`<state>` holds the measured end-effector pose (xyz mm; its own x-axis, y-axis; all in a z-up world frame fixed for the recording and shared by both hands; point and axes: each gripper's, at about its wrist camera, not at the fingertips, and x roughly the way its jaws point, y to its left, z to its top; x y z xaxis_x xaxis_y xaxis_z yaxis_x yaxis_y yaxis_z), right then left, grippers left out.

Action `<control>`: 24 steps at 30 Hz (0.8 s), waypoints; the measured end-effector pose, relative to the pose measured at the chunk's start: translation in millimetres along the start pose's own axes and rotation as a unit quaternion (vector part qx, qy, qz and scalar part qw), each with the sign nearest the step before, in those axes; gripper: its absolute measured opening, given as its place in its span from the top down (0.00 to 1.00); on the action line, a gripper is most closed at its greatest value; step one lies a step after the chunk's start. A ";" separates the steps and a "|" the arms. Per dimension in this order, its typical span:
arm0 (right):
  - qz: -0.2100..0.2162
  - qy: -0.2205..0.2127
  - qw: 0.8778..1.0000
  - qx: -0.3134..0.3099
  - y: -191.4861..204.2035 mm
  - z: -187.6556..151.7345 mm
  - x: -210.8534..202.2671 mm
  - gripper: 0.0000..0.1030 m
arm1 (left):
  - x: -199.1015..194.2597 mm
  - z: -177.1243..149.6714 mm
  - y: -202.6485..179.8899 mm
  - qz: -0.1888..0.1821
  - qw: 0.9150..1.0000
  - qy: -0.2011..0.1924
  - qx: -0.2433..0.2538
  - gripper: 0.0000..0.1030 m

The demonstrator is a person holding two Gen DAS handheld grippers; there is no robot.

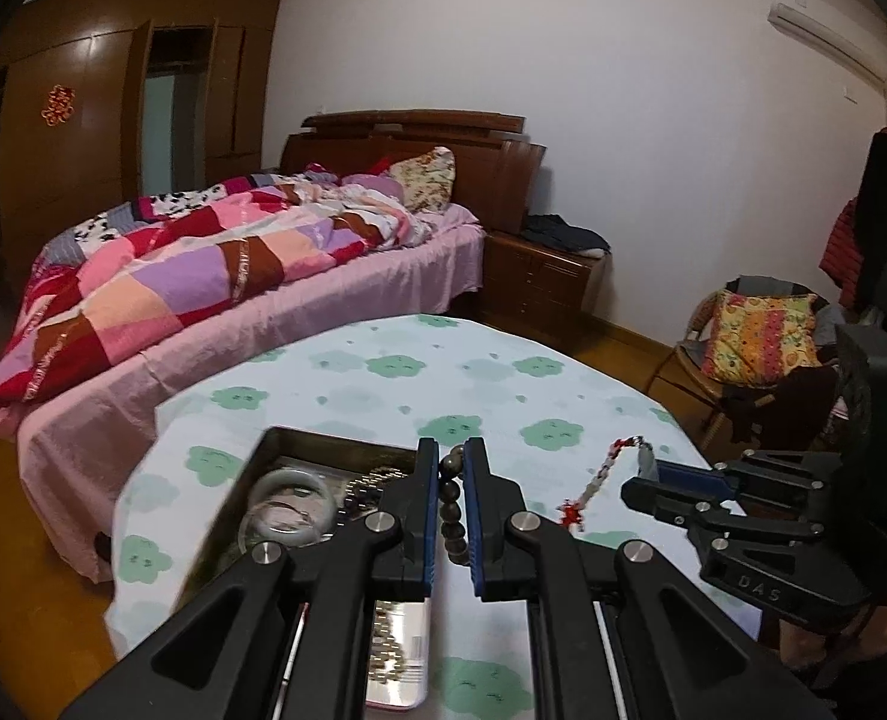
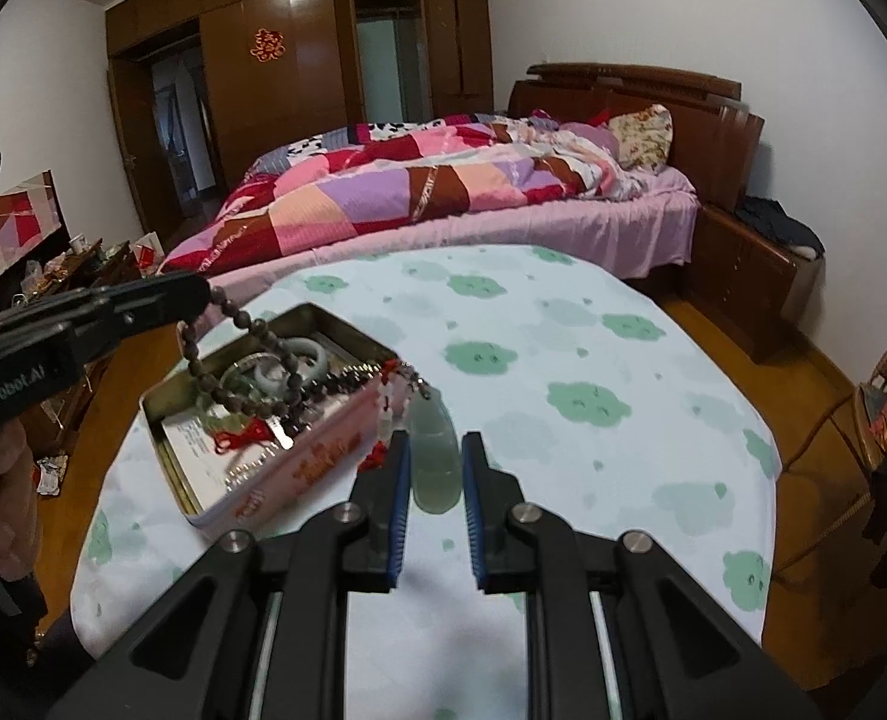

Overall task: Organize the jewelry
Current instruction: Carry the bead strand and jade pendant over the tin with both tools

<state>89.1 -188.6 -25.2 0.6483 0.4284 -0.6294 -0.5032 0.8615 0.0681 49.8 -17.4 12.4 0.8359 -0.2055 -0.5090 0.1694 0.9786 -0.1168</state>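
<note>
Left gripper [image 1: 452, 468] is clamped on a strand of dark beads [image 1: 450, 501], and from the right wrist view that strand hangs in a loop from the tips down into the tin [image 2: 335, 453], its lower end draped among the other pieces. Right gripper [image 2: 434, 462] has the pale jade pendant [image 2: 434, 456] between its blue pads, apparently pinched, with its red-and-white cord [image 2: 390, 402] trailing over the tin's near wall. Here's the risk: lift the beads now and they could snag the bangle [image 2: 311, 360] or the red tassel [image 2: 236, 438] lying in there, dragging the lot out or tipping the tin. The pendant looks smooth and slick, so a light pinch may let it slide free onto the tablecloth [image 2: 563, 330], and its cord could catch on the rim. The two grippers work close together over the same corner, so a clash is likely if both move at once. The tin sits near the table's left edge; a hard tug could nudge it off. The bed [image 1: 251, 276] and chair [image 1: 749, 336] stand well clear.
</note>
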 end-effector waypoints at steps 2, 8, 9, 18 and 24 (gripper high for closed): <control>0.004 -0.003 1.000 -0.007 6.2 5.5 1.8 0.82 | -0.4 0.5 6.1 0.008 1.000 -0.001 -0.004 0.93; 0.018 -0.015 0.999 -0.025 24.5 24.0 10.4 0.82 | 1.7 -2.7 24.9 0.031 0.999 0.001 -0.015 0.93; 0.020 -0.017 0.999 -0.029 28.2 27.4 12.3 0.82 | 2.2 -2.9 27.7 0.034 0.999 0.001 -0.017 0.93; 0.038 -0.025 0.997 -0.058 61.3 46.5 35.8 0.82 | 13.9 -12.8 59.9 0.061 0.997 0.016 -0.045 0.93; 0.049 -0.012 0.997 -0.065 77.2 45.2 56.0 0.82 | 24.9 -24.2 72.6 0.070 0.995 0.032 -0.058 0.93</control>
<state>112.4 -85.9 -20.3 0.6045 0.5170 -0.6060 -0.6343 0.7727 0.0265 70.2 48.3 -29.4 0.8116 -0.0709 -0.5799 -0.0108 0.9906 -0.1362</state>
